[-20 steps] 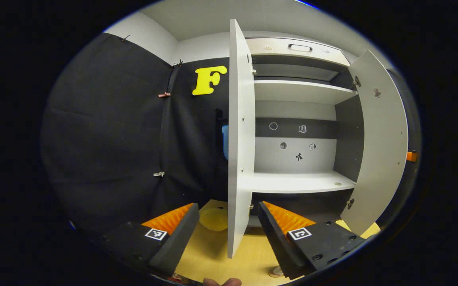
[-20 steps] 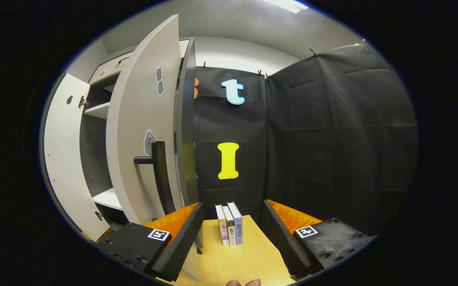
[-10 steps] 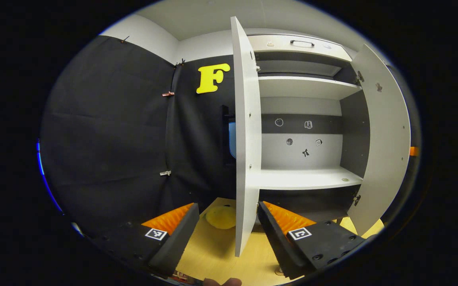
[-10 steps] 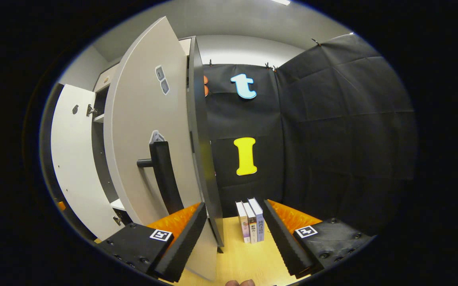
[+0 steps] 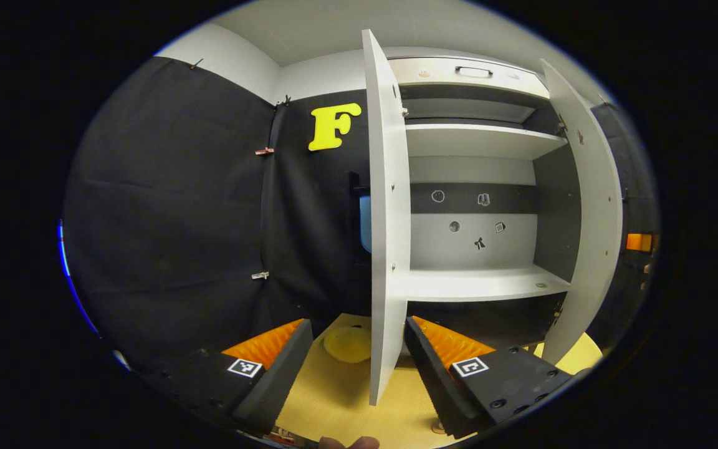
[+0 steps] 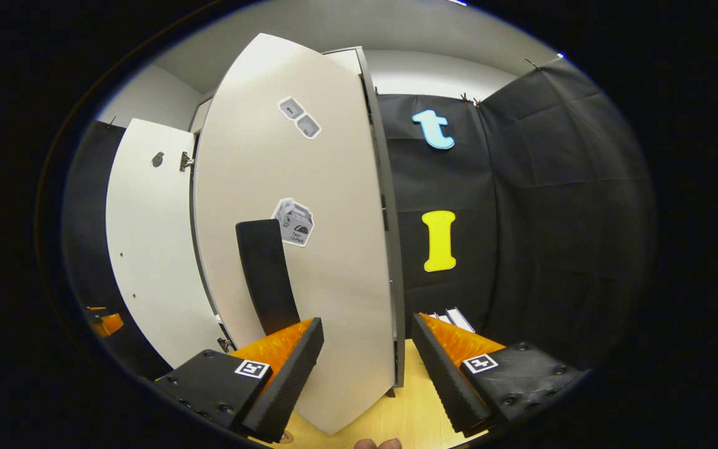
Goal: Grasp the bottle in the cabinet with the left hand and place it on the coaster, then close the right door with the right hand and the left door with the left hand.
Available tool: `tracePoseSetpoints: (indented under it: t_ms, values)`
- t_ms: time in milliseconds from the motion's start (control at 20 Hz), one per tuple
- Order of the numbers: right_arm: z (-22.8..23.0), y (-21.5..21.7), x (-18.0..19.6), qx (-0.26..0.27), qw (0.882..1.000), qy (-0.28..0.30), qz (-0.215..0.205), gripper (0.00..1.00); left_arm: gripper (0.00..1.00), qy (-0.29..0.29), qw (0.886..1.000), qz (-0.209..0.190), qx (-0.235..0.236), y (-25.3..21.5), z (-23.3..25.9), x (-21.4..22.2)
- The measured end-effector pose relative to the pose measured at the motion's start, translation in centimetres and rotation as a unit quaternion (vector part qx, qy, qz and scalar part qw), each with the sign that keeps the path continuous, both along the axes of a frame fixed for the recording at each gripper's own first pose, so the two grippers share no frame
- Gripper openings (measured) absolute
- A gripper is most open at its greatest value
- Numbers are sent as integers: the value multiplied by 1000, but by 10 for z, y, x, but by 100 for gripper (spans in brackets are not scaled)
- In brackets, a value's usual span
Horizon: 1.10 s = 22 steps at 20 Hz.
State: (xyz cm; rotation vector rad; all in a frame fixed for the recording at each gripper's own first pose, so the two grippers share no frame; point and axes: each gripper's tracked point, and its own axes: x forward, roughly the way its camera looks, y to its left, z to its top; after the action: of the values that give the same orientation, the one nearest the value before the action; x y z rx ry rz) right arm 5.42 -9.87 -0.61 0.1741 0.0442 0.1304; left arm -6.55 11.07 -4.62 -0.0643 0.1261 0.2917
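Note:
The cabinet [image 5: 477, 284] stands on the wooden table with bare white shelves. Its left door [image 5: 387, 218] is open and seen edge-on, its lower end between the fingers of my open left gripper [image 5: 356, 330]. A yellow coaster [image 5: 345, 344] lies on the table just left of that door. The right door [image 5: 583, 218] is partly swung in. In the right gripper view that right door [image 6: 328, 249] is close, showing its front and black handle [image 6: 268, 274]. My right gripper [image 6: 366, 324] is open, with the door's lower edge between its fingers. I cannot tell if they touch.
Several books [image 6: 452, 318] stand on the table [image 6: 409, 405] right of the cabinet. The left door's inner face [image 6: 147, 249] shows beyond the right door, with the left gripper [image 6: 106, 323] low beside it. Black cloth walls close in both sides.
The right door has swung from wide open toward the cabinet, and my right gripper has followed its front face. The left gripper and left door have hardly moved.

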Motion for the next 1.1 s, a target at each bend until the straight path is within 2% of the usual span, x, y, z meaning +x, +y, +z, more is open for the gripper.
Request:
tracePoseSetpoints:
  t_ms: [100, 500, 900, 1100]
  values:
    - [2, 20, 3, 9, 1000, -1, 22, 97, 95, -1, 1000, 3, 2, 1, 0, 0]
    - [-6, 70, 36, 6, 999, 1, 47, 98, 95, 1, 1000, 13, 8, 13, -1, 3]
    - [-7, 82, 44, 9, 999, -6, 53, 98, 95, -2, 1000, 30, 5, 36, -5, 7]
    - [-7, 84, 44, 6, 999, 0, 47, 98, 95, 1, 1000, 23, -6, 37, -6, 8]
